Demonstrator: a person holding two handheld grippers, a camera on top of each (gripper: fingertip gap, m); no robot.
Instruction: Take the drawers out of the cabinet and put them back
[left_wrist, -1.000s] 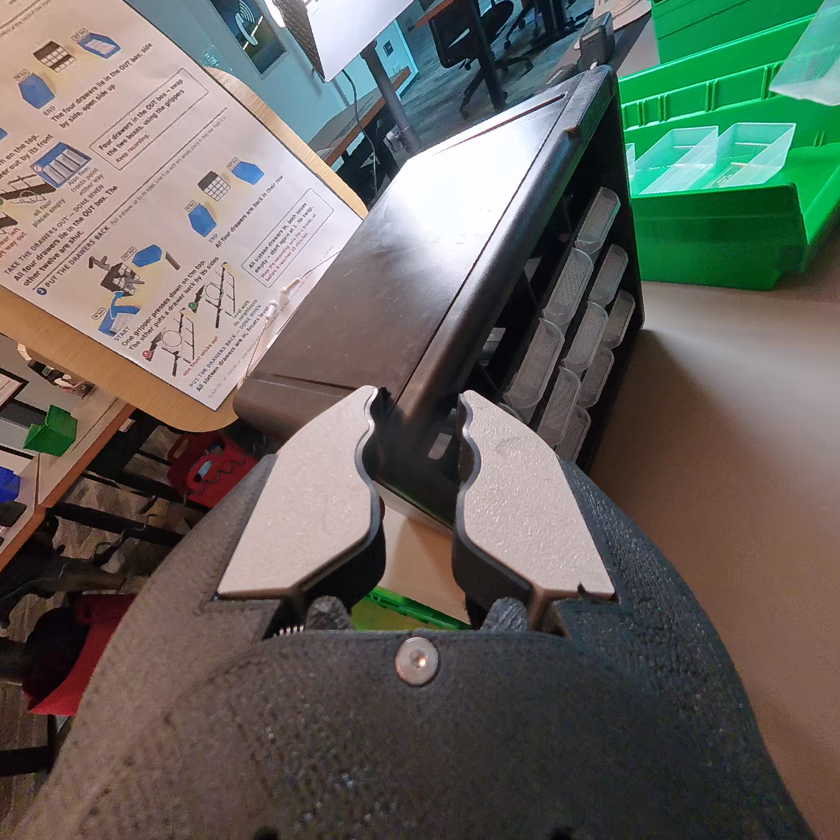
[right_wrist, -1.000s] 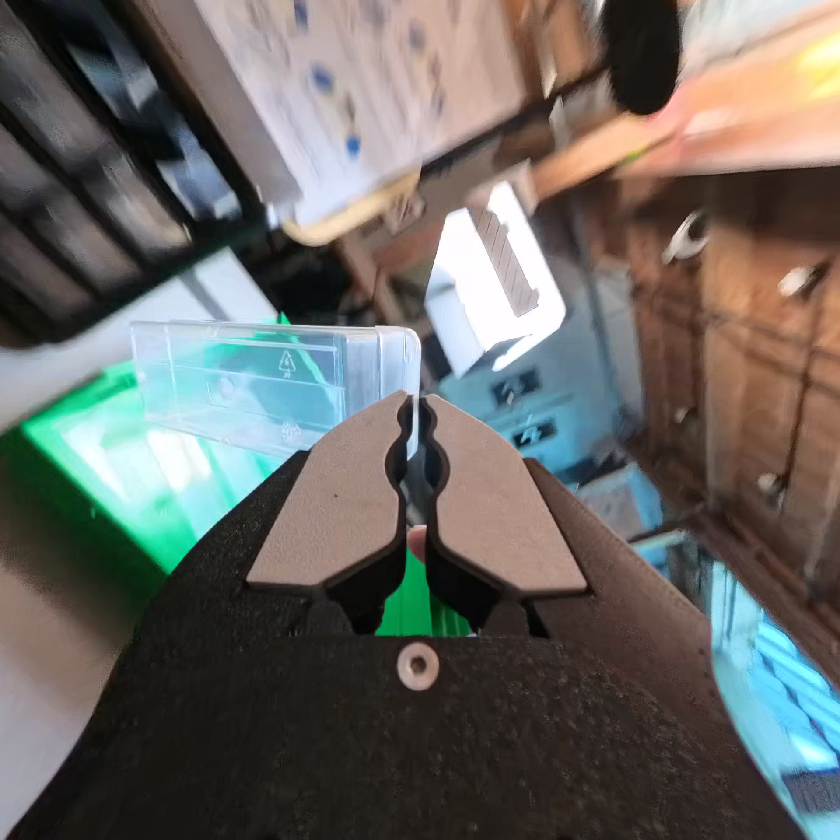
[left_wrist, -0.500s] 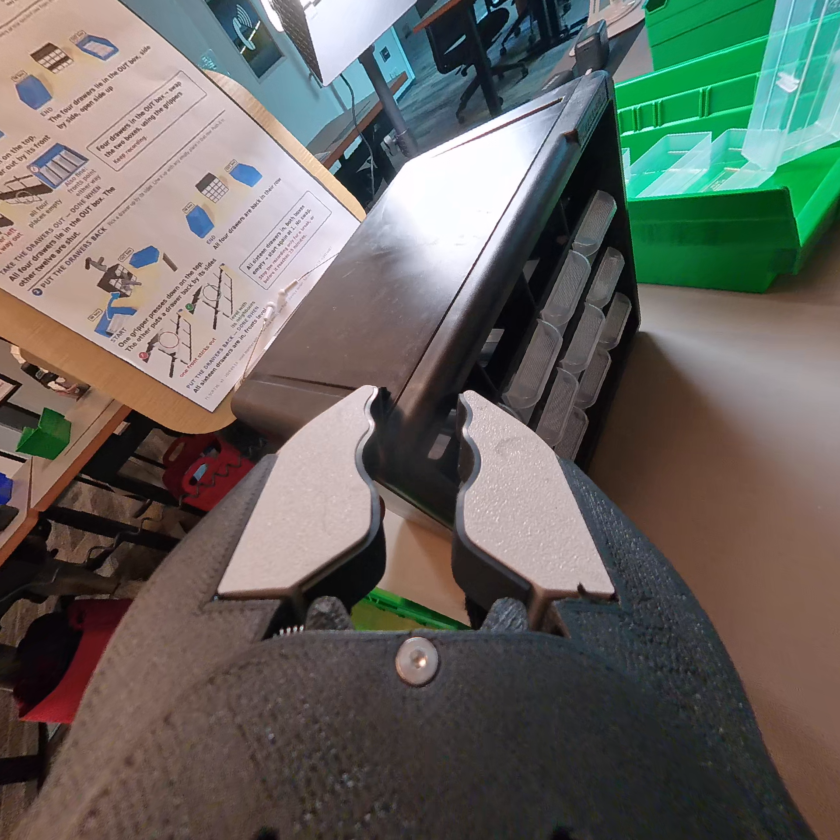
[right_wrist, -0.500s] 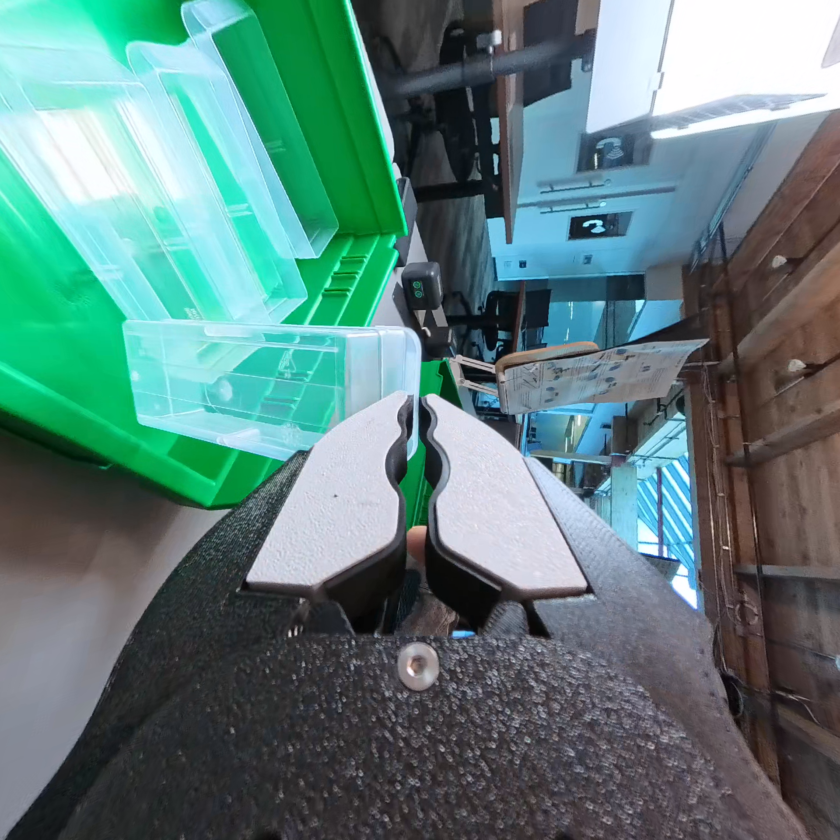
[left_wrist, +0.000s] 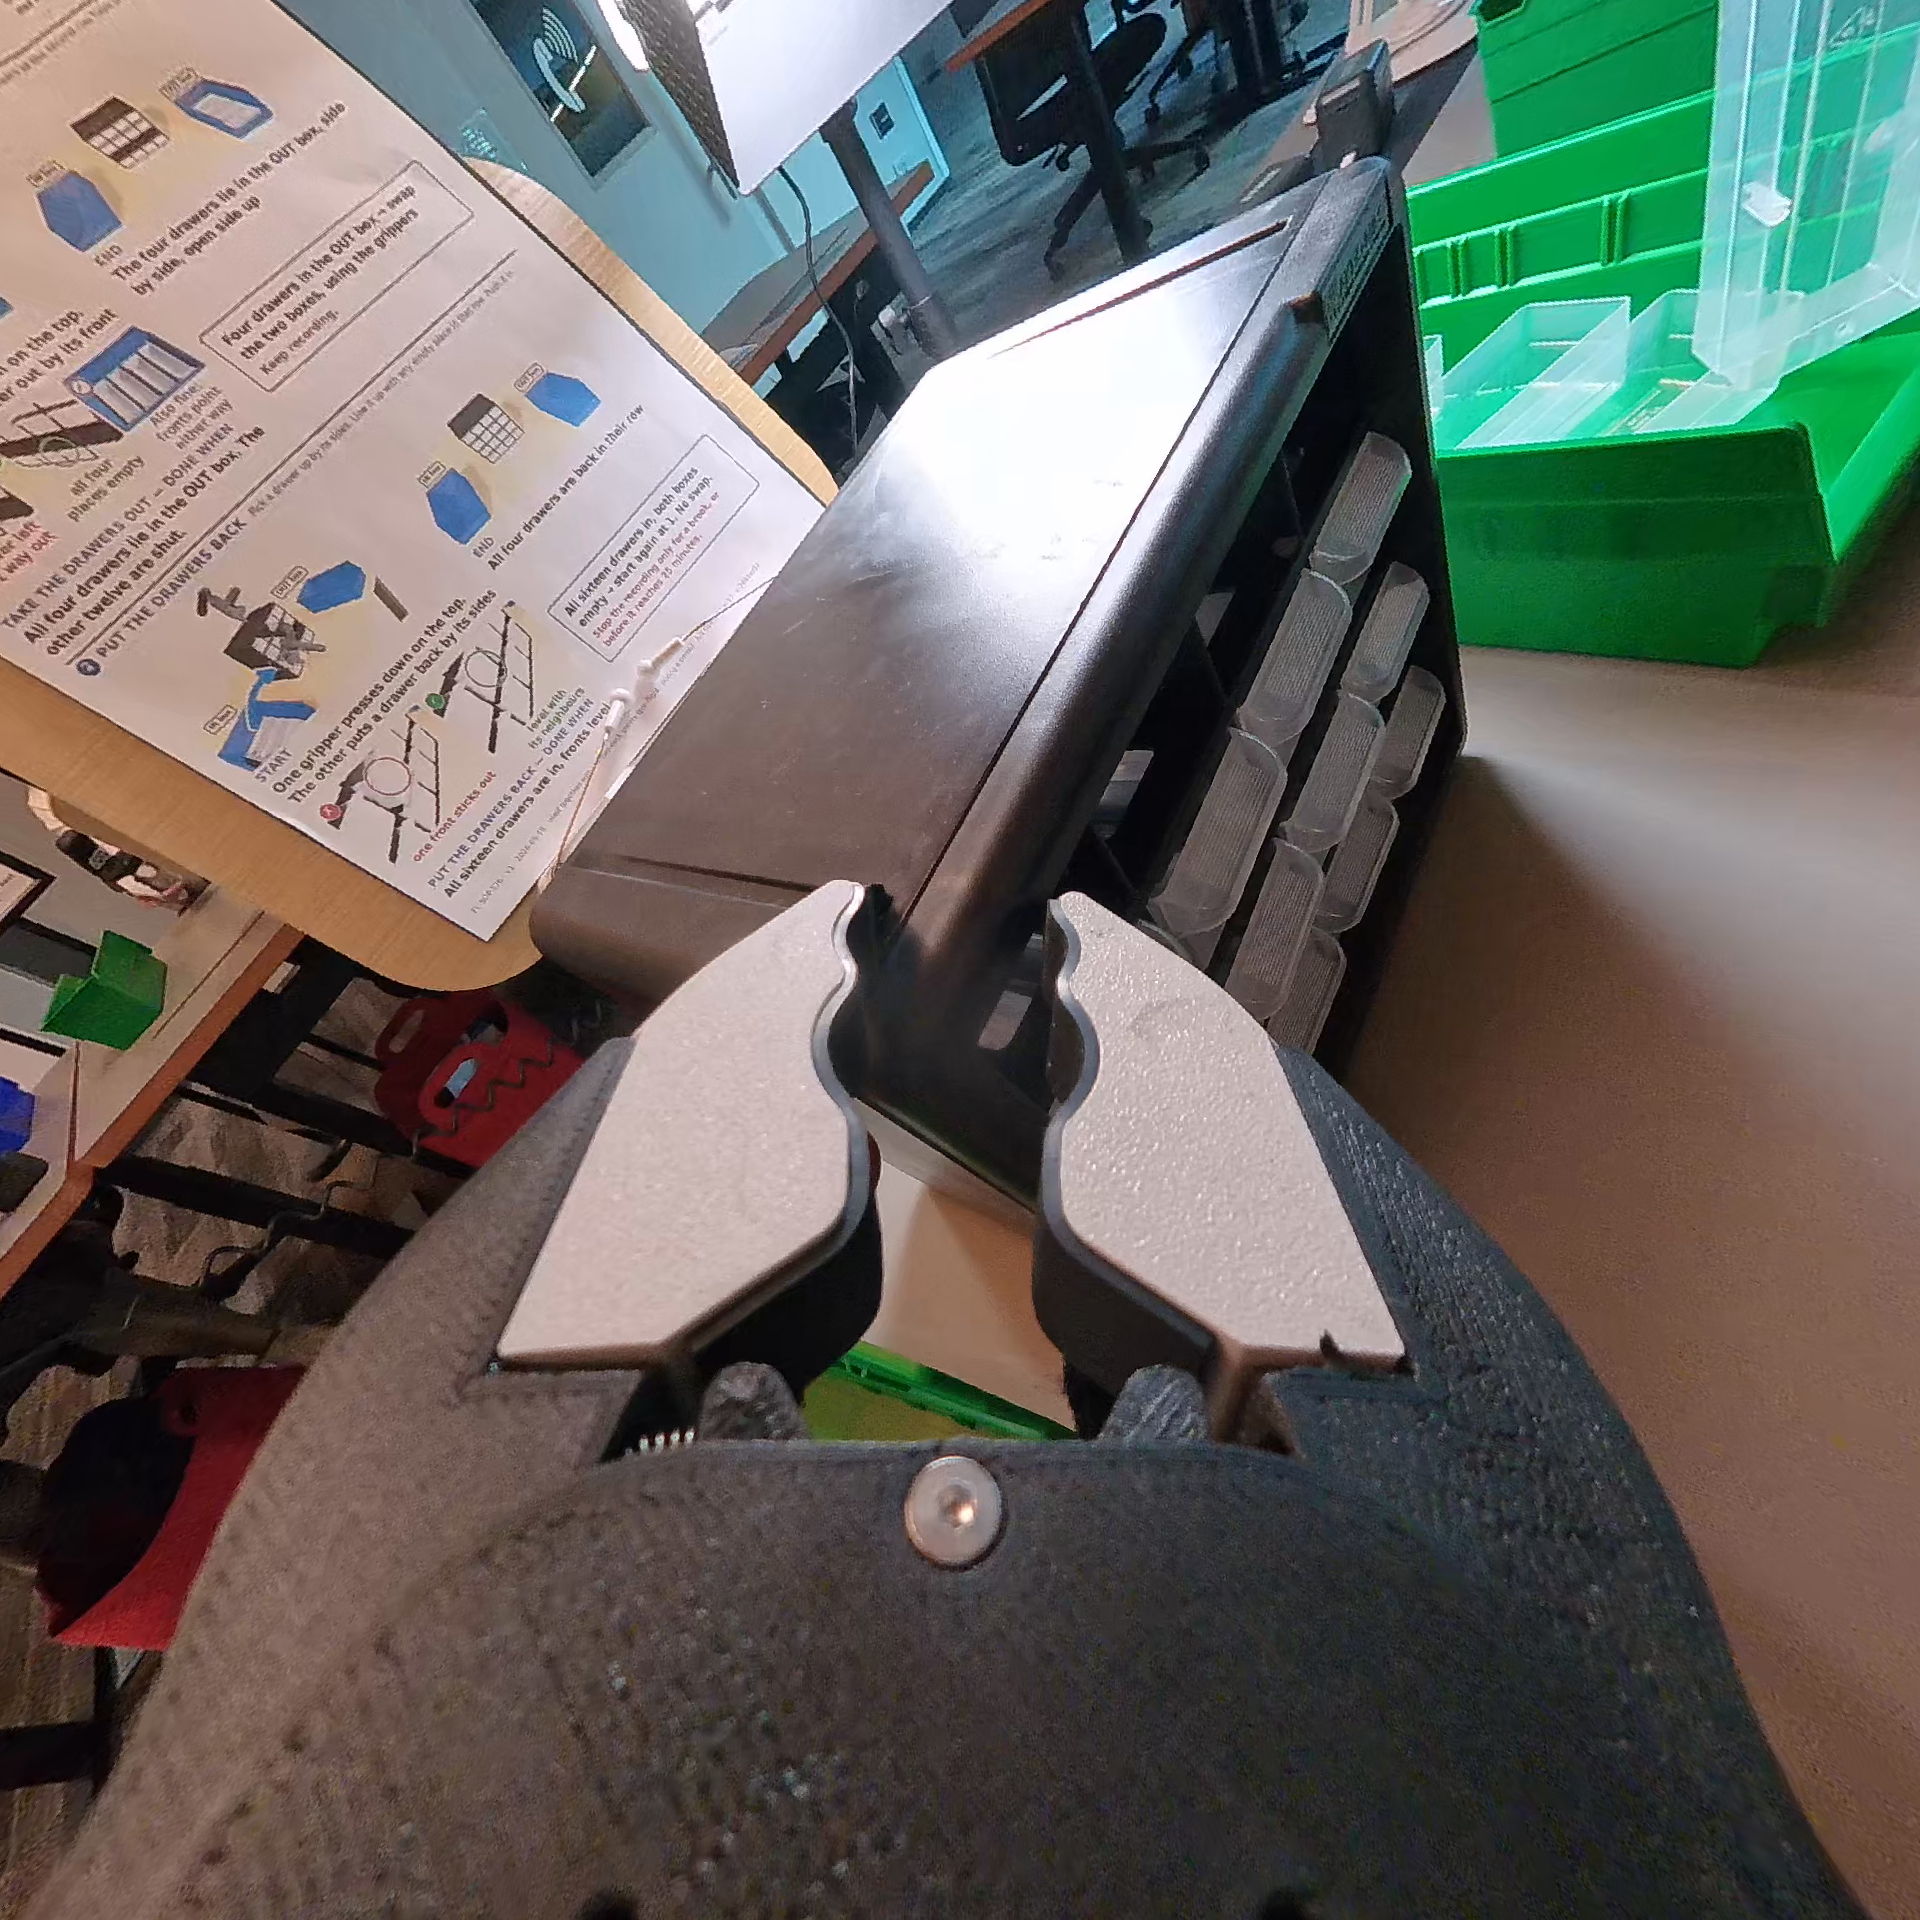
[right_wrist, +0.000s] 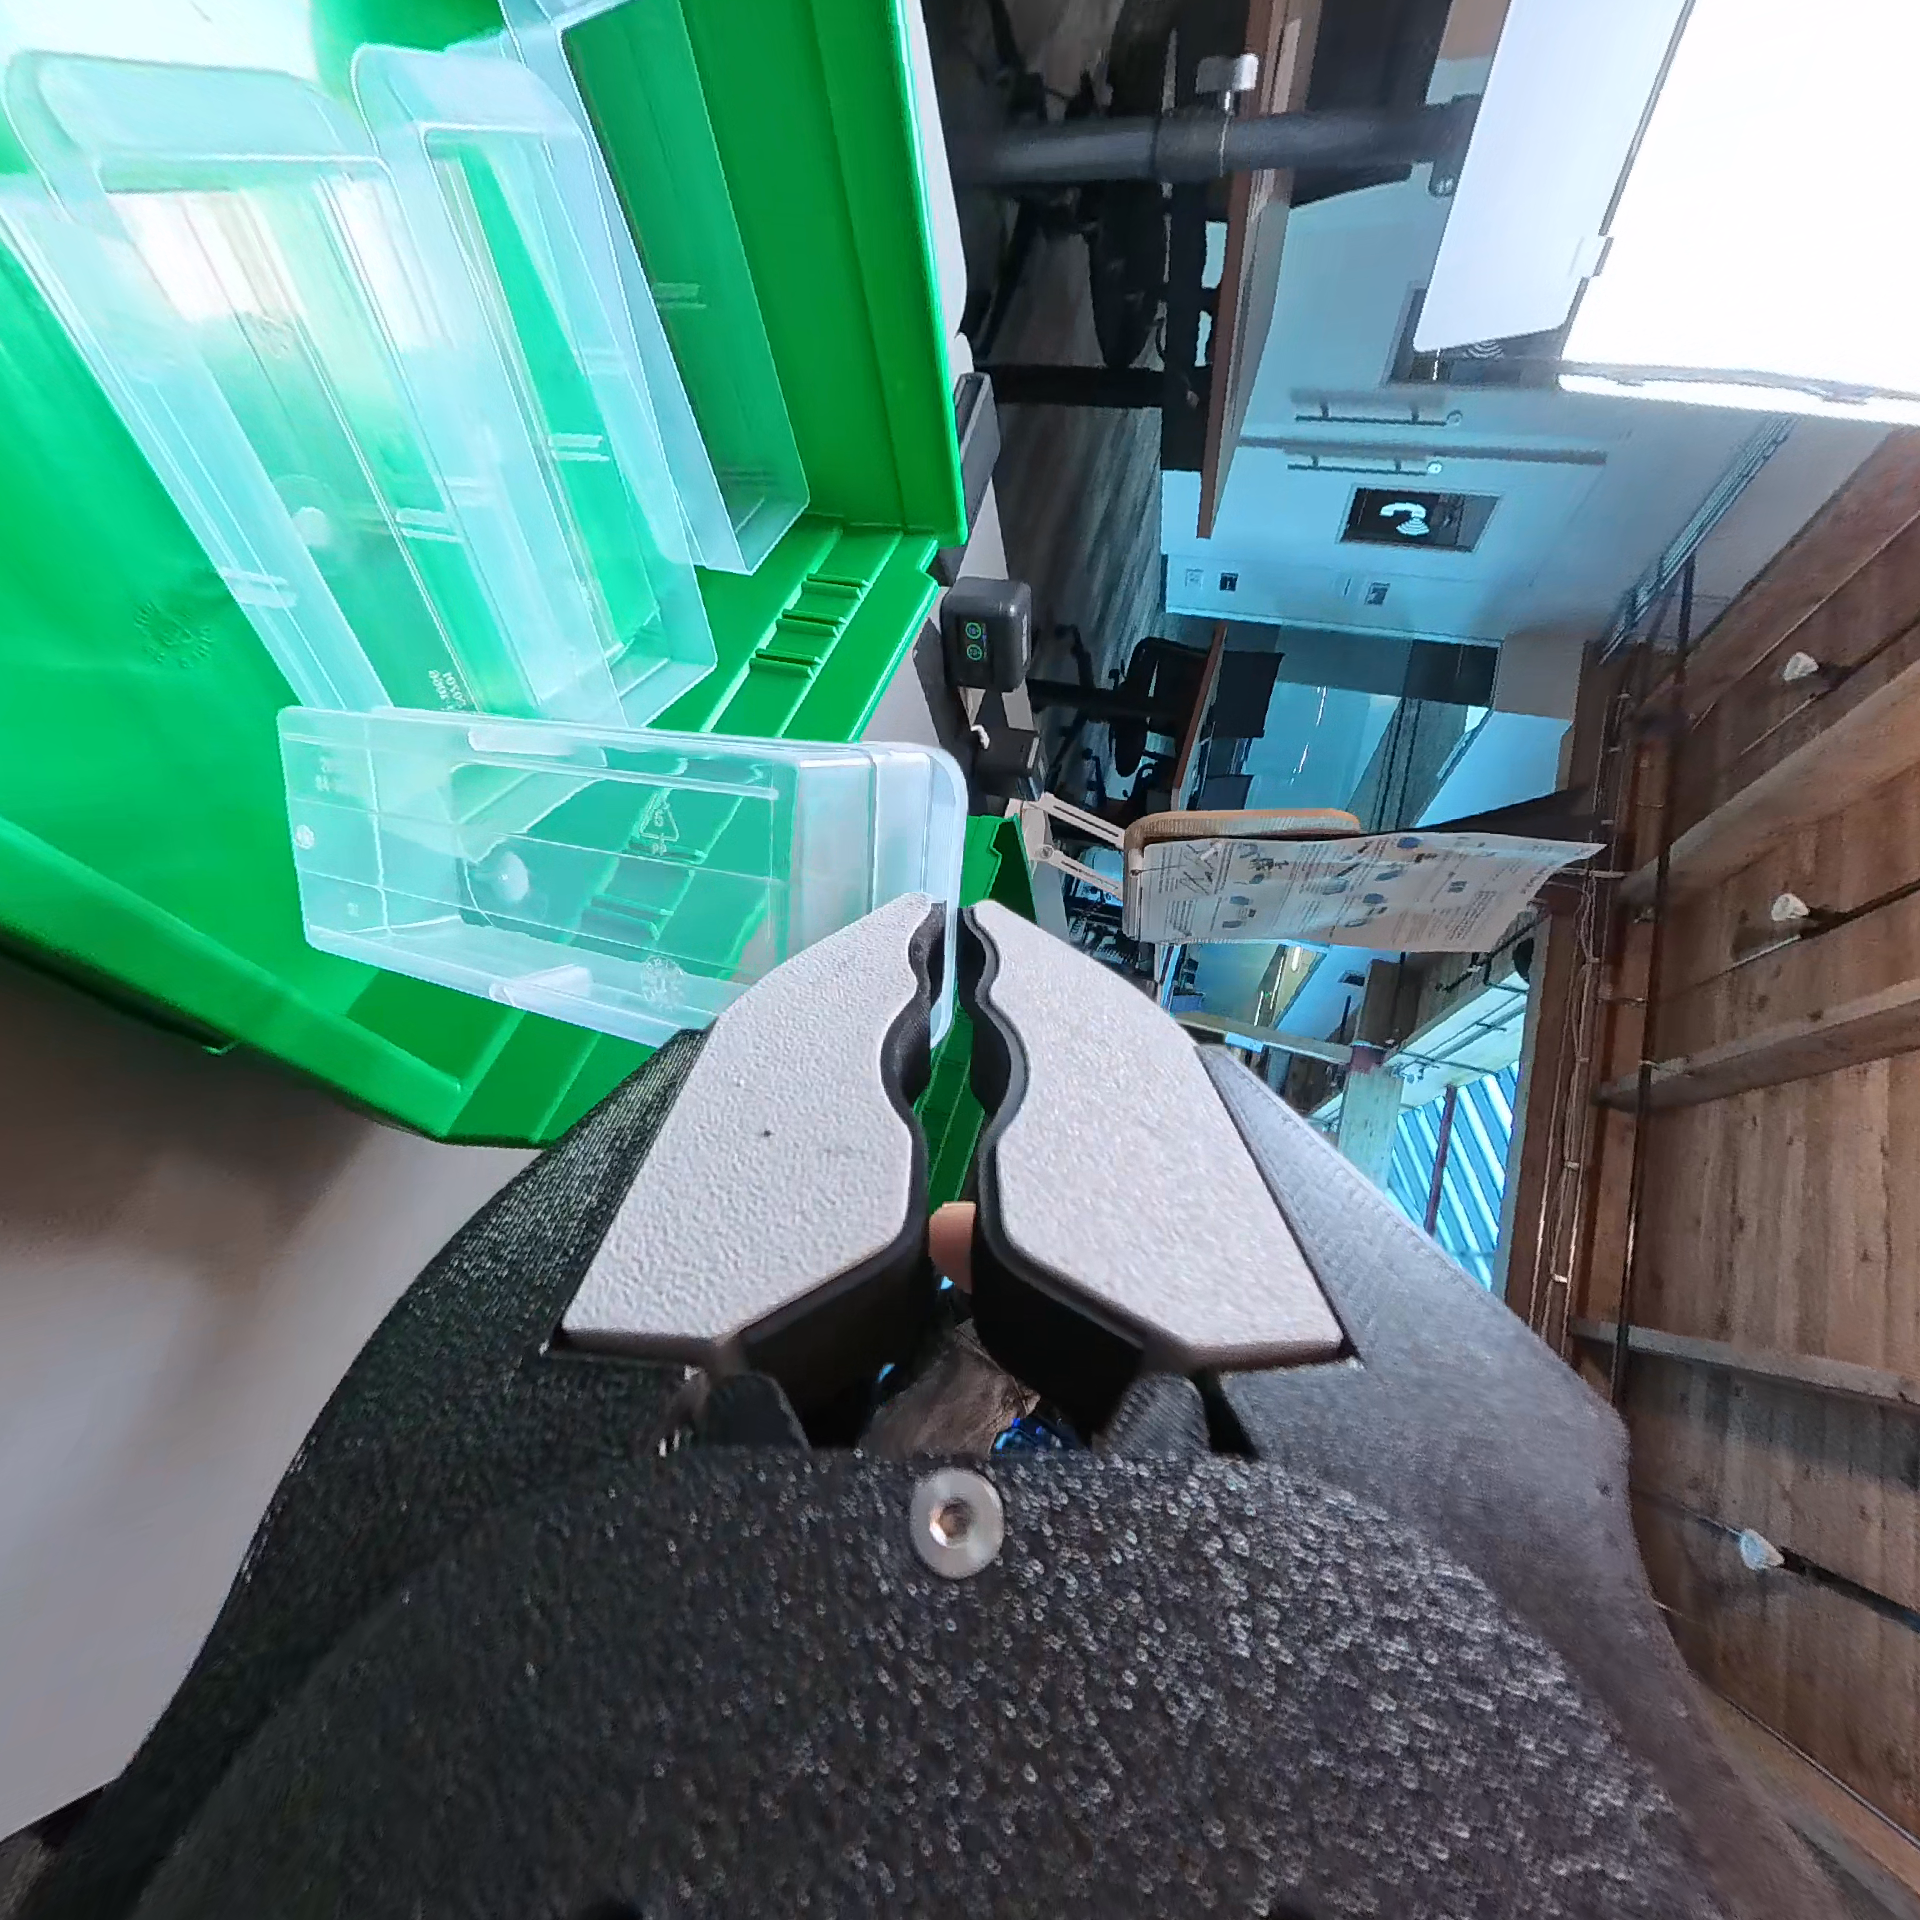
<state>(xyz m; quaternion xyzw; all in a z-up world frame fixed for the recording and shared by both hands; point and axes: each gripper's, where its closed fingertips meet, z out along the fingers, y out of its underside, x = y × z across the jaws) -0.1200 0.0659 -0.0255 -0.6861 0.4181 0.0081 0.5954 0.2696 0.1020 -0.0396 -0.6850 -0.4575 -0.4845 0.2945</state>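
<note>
The black cabinet lies ahead in the left wrist view, with clear drawers in its slots and some slots empty. My left gripper is closed around the near corner of the cabinet's top front edge. My right gripper is shut on the front lip of a clear drawer, held on its side just above the green bin. Three clear drawers lie in that bin, open side up. The held drawer also shows in the left wrist view, over the bin.
A printed instruction sheet on a wooden board stands left of the cabinet. A second green bin sits behind the first. The beige tabletop stretches right of the cabinet. Desks and chairs are beyond the table.
My right gripper swung the clear drawer away from the cabinet and over the green bin, then brought it lower beside the drawers lying there. My left gripper has stayed on the cabinet.
</note>
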